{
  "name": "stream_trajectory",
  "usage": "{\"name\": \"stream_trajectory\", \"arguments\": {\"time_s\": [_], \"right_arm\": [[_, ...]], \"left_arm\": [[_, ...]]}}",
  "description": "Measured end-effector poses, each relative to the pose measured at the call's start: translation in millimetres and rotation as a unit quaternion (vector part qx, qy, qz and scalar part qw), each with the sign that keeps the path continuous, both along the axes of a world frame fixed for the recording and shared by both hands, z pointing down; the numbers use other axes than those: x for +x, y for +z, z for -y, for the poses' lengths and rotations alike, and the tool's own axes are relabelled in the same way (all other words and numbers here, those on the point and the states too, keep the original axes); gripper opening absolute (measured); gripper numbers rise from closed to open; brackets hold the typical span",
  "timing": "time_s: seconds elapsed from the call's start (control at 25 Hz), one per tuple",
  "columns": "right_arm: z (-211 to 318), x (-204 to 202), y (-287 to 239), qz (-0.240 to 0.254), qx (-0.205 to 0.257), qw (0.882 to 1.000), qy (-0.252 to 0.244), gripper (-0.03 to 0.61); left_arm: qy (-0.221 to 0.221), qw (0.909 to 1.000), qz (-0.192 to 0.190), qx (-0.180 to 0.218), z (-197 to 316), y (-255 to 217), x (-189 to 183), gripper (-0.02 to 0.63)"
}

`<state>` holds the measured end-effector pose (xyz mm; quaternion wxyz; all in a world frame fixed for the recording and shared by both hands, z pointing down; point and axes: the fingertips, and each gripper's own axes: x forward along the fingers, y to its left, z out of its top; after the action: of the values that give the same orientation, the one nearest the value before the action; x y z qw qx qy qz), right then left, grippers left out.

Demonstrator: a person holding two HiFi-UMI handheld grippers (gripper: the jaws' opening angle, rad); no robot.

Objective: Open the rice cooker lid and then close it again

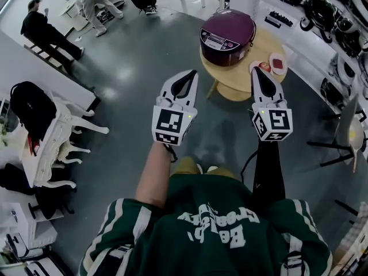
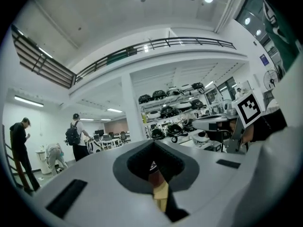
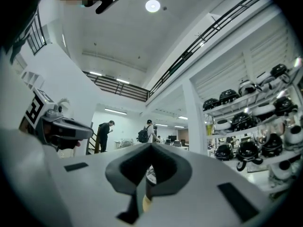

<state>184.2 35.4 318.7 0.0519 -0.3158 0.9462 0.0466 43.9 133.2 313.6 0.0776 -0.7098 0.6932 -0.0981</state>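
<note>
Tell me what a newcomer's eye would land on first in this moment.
The dark purple rice cooker, lid down, sits on a small round wooden table ahead of the person in the head view. The left gripper and right gripper are held short of it, jaws together with nothing between them. Along the right wall, white shelves are packed with dark appliances.

Head view: overhead, aimed steeply down on left tool (image 1: 192, 72) and right tool (image 1: 254, 69), floor (image 1: 144, 68) well below. Left gripper view and right gripper view: seated close behind own closed tips, aimed forward and upward past them. Shared by both: shelving (image 2: 173, 110) beyond the tips, ceiling (image 3: 118, 32), opposite tool at frame edge.
</note>
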Motion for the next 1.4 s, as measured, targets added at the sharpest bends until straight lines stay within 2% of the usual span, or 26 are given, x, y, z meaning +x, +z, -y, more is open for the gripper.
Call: {"name": "stream_trajectory", "arguments": {"time_s": [0.12, 0.4, 0.64, 0.8, 1.0, 1.24, 1.4], "right_arm": [[21, -10, 4, 0.000, -0.002, 1.000, 0.002, 0.003], [76, -66, 19, -0.015, -0.002, 1.000, 0.007, 0.005], [145, -116, 31, -0.044, -0.011, 0.998, 0.033, 0.003], [181, -151, 42, -0.064, -0.029, 0.996, 0.053, 0.003], [216, -179, 53, -0.077, -0.047, 0.992, 0.085, 0.003], [246, -200, 66, -0.102, -0.064, 0.986, 0.112, 0.003], [252, -210, 93, -0.131, -0.102, 0.980, 0.110, 0.003]], "left_arm": [[0.010, 0.9995, 0.028, -0.012, 27, 7, -5, 0.000], [0.050, 0.9986, 0.009, -0.010, 109, 18, -45, 0.000], [0.092, 0.9953, -0.012, -0.026, 203, 32, -85, 0.000], [0.150, 0.9880, 0.002, -0.034, 251, 39, -100, 0.000], [0.203, 0.9776, -0.021, -0.052, 291, 61, -123, 0.000], [0.242, 0.9680, -0.015, -0.065, 329, 80, -139, 0.000], [0.262, 0.9611, -0.018, -0.084, 341, 95, -141, 0.000]]}}
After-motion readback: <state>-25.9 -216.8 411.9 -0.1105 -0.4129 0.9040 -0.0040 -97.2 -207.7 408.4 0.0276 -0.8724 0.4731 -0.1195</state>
